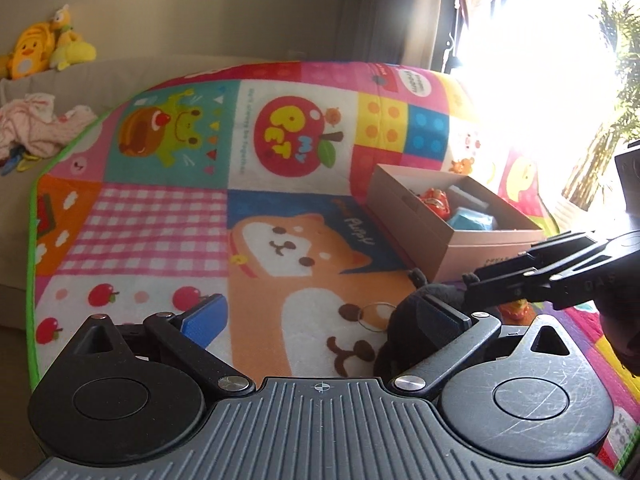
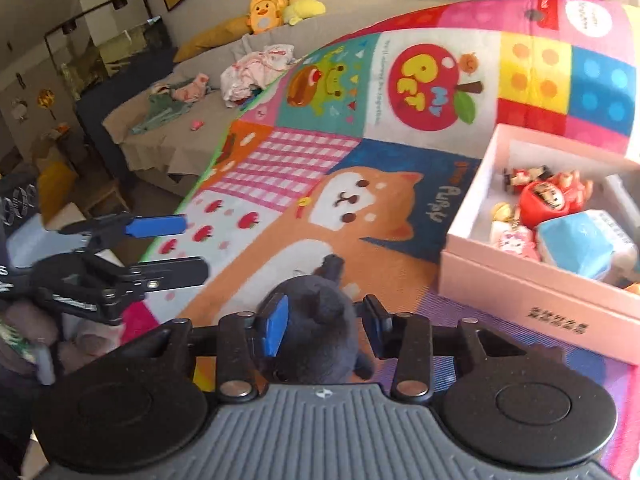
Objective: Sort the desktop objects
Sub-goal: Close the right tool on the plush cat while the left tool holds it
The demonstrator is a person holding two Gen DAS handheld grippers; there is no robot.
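Pink box [image 2: 532, 280] on cartoon play mat [image 1: 168, 220], right of centre, holding red figurines [image 2: 548, 196] and blue carton [image 2: 584, 240]. Right gripper [image 2: 326, 322] jaws narrowed onto dark plush toy [image 2: 320, 332], both pads against its sides, low over mat beside box. Left gripper [image 1: 320, 316] jaws released, empty. Sofa with yellow plush duck [image 2: 264, 10] fuller in right view.
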